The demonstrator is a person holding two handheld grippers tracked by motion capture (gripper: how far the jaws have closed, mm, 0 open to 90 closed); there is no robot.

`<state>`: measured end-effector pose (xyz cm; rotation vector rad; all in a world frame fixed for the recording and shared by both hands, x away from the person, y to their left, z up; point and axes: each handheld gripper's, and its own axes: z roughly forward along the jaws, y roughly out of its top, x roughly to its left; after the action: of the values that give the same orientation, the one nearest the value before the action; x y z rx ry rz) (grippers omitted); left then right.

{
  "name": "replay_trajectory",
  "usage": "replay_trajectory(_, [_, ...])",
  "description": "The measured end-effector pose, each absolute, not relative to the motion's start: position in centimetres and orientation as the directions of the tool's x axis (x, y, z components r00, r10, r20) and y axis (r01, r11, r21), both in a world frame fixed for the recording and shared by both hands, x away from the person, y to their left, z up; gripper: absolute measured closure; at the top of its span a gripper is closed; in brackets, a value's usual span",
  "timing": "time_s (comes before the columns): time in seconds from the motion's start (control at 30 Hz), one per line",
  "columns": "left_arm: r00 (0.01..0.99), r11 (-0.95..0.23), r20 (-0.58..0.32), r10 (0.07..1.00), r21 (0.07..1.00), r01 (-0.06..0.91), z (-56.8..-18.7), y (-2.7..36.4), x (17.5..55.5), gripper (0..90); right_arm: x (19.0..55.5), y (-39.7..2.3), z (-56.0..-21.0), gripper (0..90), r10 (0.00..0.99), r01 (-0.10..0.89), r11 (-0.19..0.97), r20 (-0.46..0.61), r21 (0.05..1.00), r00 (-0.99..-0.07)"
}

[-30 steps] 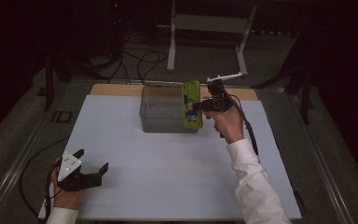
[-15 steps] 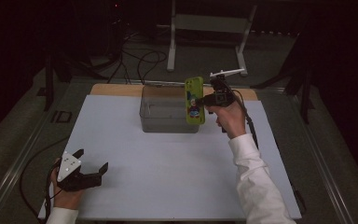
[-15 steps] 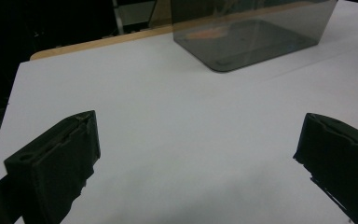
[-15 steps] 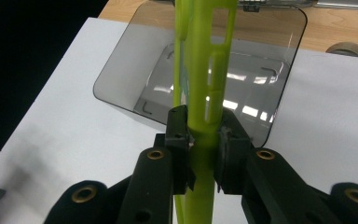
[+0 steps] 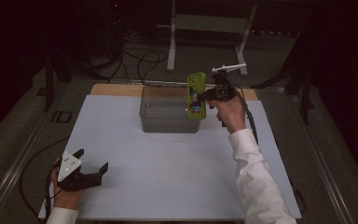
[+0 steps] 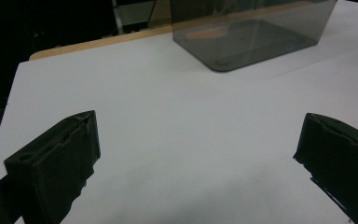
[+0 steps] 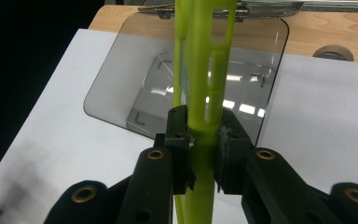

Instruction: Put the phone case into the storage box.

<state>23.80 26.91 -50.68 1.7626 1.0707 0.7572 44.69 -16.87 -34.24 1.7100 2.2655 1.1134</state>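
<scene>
My right gripper (image 5: 209, 94) is shut on a lime-green flat case (image 5: 196, 95) with a printed picture on it, held upright on edge above the right end of a smoky clear bin (image 5: 168, 109). In the right gripper view the green case (image 7: 204, 84) stands edge-on, pinched between the pads of the right gripper (image 7: 201, 144), with the bin (image 7: 135, 84) below and beyond it. My left gripper (image 5: 89, 169) rests open on the white table sheet (image 5: 168, 168) at the near left. Nothing lies between the left gripper's fingertips (image 6: 70, 149) in its own view.
A wooden board edge (image 5: 116, 90) runs behind the white sheet. A metal stand (image 5: 209, 28) and cables (image 5: 140, 58) sit on the floor beyond the table. The bin (image 6: 256, 37) looks empty in the left gripper view.
The right hand has lifted the green case a little and shifted it slightly right over the bin's right end. The left gripper has stayed where it was.
</scene>
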Motion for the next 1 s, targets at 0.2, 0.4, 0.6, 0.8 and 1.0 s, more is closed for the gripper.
replay_trajectory(0.2, [0.435, -0.209, 0.043, 0.899, 0.917, 0.341, -50.7, 26.9, 23.8, 0.0, 45.2, -17.0, -34.3, 77.9, 0.874, 0.804, 0.100, 0.335, 0.586, -0.352])
replay_trajectory(0.4, [0.436, -0.209, 0.043, 0.899, 0.917, 0.340, -50.7, 26.9, 23.8, 0.0, 45.8, -17.0, -34.5, 77.8, 0.883, 0.815, 0.091, 0.331, 0.573, -0.331])
replay_trajectory(0.6, [0.440, -0.212, 0.044, 0.897, 0.916, 0.341, -50.7, 26.9, 23.8, 0.0, 46.3, -16.8, -34.5, 77.8, 0.889, 0.819, 0.092, 0.324, 0.566, -0.324])
replay_trajectory(0.8, [0.441, -0.211, 0.043, 0.897, 0.917, 0.339, -50.7, 26.8, 23.8, 0.0, 46.8, -16.7, -34.7, 77.8, 0.896, 0.826, 0.080, 0.323, 0.558, -0.305])
replay_trajectory(1.0, [0.441, -0.211, 0.045, 0.897, 0.917, 0.337, -50.7, 26.8, 23.8, 0.0, 47.2, -16.8, -35.1, 77.8, 0.900, 0.833, 0.073, 0.324, 0.549, -0.292])
